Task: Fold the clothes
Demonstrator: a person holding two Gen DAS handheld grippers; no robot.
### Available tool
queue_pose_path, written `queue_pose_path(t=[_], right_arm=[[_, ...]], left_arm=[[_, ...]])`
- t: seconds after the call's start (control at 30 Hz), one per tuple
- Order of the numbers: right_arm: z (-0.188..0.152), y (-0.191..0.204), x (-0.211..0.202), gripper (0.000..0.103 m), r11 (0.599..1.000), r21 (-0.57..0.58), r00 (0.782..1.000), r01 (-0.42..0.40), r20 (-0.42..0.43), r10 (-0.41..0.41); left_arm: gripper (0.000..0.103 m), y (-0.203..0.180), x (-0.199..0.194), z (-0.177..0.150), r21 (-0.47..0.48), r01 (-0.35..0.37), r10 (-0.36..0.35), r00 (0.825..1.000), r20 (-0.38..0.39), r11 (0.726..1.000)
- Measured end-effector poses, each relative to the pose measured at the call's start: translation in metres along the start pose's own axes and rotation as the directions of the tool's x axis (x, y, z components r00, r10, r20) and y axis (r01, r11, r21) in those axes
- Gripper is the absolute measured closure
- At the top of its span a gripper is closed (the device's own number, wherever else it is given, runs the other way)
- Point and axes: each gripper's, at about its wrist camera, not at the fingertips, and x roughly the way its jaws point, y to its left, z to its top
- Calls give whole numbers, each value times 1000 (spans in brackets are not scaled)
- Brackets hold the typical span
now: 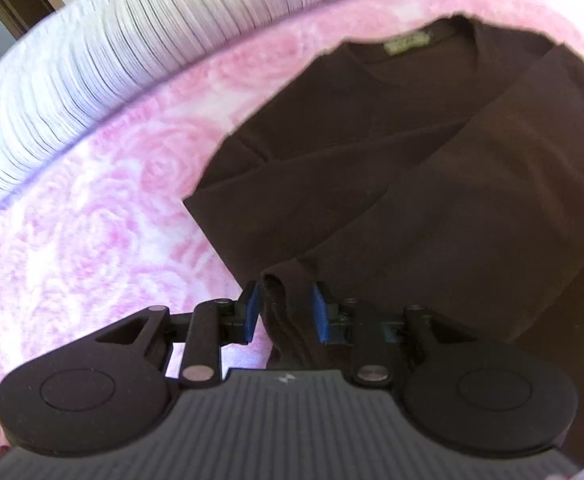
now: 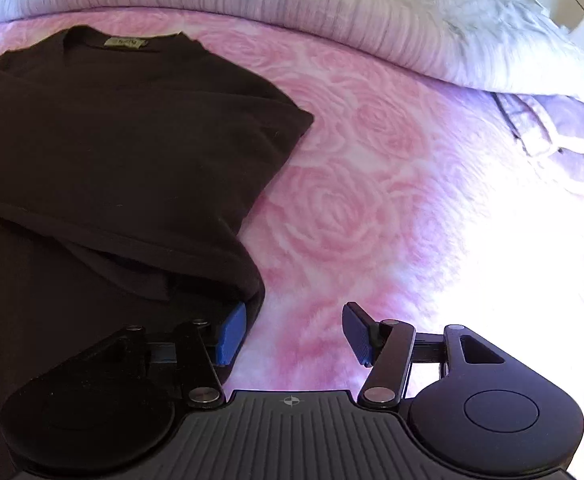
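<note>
Both sides of the shirt (image 1: pixel 412 152) look folded in; the left gripper (image 1: pixel 286 312) apparently pinches its hem, the right gripper (image 2: pixel 294 332) gapes empty; lengthwise fold remains.

1 dark brown T-shirt (image 1: pixel 392 152) with 1 green neck label (image 1: pixel 408 45). 1 pink rose-patterned blanket (image 1: pixel 104 216) beneath it. 1 white ribbed duvet (image 2: pixel 292 8) behind. 1 lilac pillow (image 2: pixel 552 136). 2 grippers: left gripper (image 1: pixel 286 312), right gripper (image 2: pixel 294 334), each with 2 blue pads.
</note>
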Motion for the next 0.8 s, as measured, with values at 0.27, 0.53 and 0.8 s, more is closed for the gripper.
queue_pose_path(t=[0.27,0.53,0.8], right_arm=[[-16,45,-7,46,979,48,978,-201,-57,203],[-45,49,-45,46,981,-2,973,-196,-126,194],[-115,107,-119,46,925,-179,927,-334,-240,288]], left_arm=[[77,-36,4,-33,101,73,-73,997,-7,992],[76,-22,-49,-70,151,94,-100,994,32,984],[58,-71,-172,-203,446,232,-280,959,45,865]])
